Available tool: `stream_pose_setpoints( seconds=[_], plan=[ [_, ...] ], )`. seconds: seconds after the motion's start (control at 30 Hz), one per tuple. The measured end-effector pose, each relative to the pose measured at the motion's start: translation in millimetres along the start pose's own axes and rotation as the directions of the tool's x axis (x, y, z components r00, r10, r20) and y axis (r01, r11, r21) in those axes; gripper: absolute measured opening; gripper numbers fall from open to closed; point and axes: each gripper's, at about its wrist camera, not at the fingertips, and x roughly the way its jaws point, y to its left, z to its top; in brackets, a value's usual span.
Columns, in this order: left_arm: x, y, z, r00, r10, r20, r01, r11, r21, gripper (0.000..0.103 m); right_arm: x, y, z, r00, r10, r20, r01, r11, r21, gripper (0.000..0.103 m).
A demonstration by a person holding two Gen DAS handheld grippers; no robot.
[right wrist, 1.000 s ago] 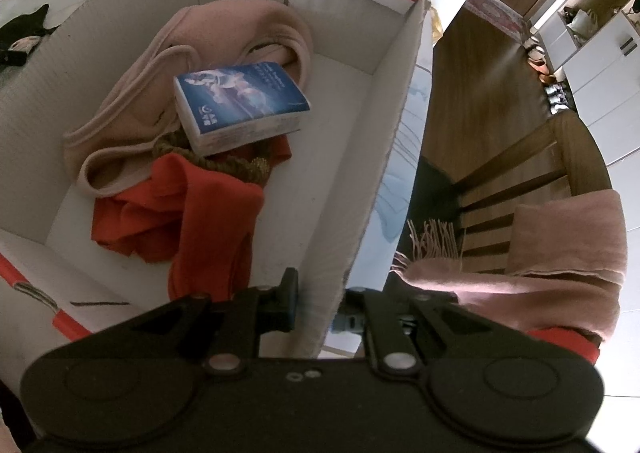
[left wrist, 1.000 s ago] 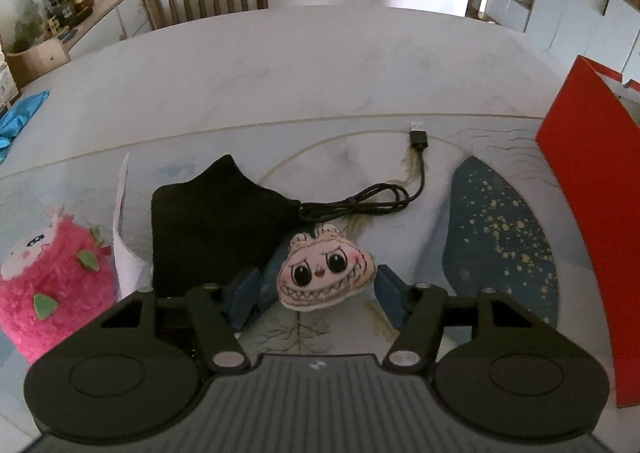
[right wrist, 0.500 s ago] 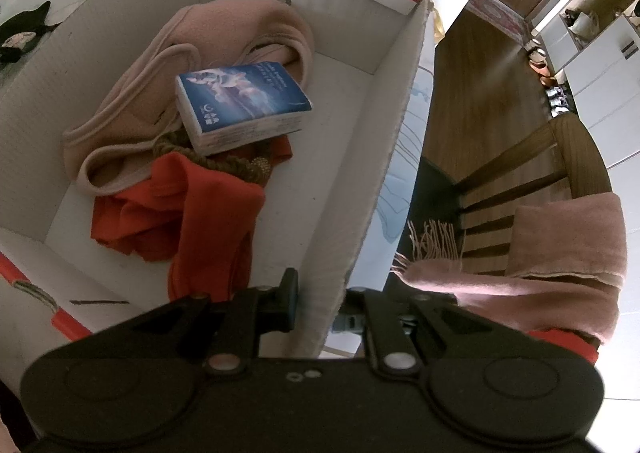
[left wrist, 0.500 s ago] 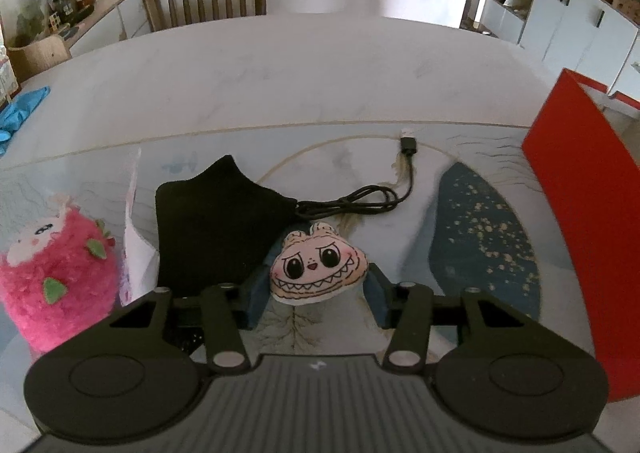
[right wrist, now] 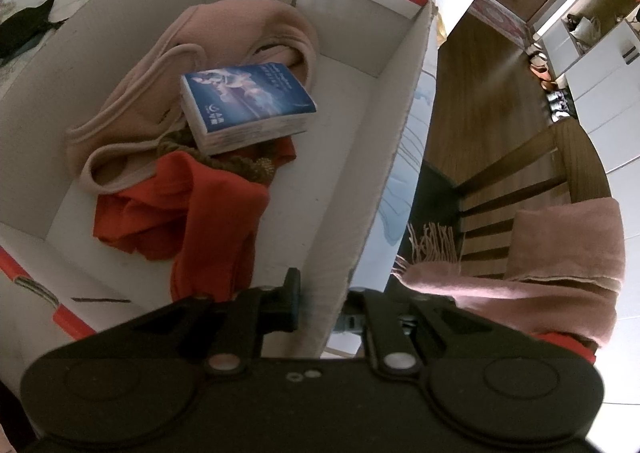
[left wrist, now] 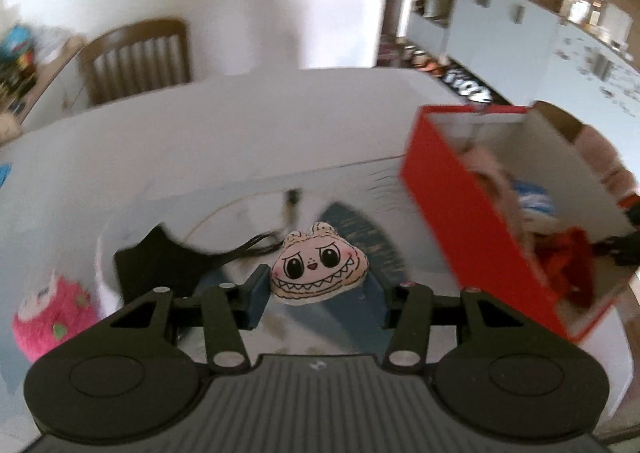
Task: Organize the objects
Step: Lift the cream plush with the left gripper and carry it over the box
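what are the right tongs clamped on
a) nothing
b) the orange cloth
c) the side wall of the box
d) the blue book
c: the right tongs sit one pad inside and one outside the white side wall of the box, shut on it; the blue book and orange cloth lie loose inside.

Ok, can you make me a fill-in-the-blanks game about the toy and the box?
1. The left gripper holds a small plush ____.
2. The right gripper is pinching the box's ____.
3. Inside the box, a blue ____ lies on the pink cloth.
4. The fluffy toy on the table is ____.

Missing words: face; wall; book; pink
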Motion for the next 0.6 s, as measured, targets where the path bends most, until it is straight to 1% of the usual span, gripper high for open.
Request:
stream_pose_setpoints(
  seconds=[0.13,0.3,0.43,0.6],
  plan=[
    [-13.8,-29.5,13.1,0.998,-0.062,0.019,0.061,0.995,0.078,0.049,-1.2,-1.1,-0.5,1.0,0.005,0.003,-0.005,1.0,0.005,0.01],
    [-24.8,-65.8,22.1,0.993,-0.112,0.032,0.105,0.979,0.172,0.049,-2.8,-0.3,-2.0,1.0,0.003,0.011,-0.003,1.0,-0.006,0.01],
    [-31.5,-88.3,25.6,0.988,-0.151,0.039,0.139,0.966,0.216,0.049,-3.8,1.4,-2.3,1.0,0.002,0.014,-0.002,1.0,-0.011,0.01],
    [-29.3,-111.5,32.9,0.982,-0.185,0.038,0.17,0.955,0.244,0.049,-5.2,1.4,-2.0,1.0,0.006,0.015,-0.006,1.0,-0.011,0.01]
  ],
)
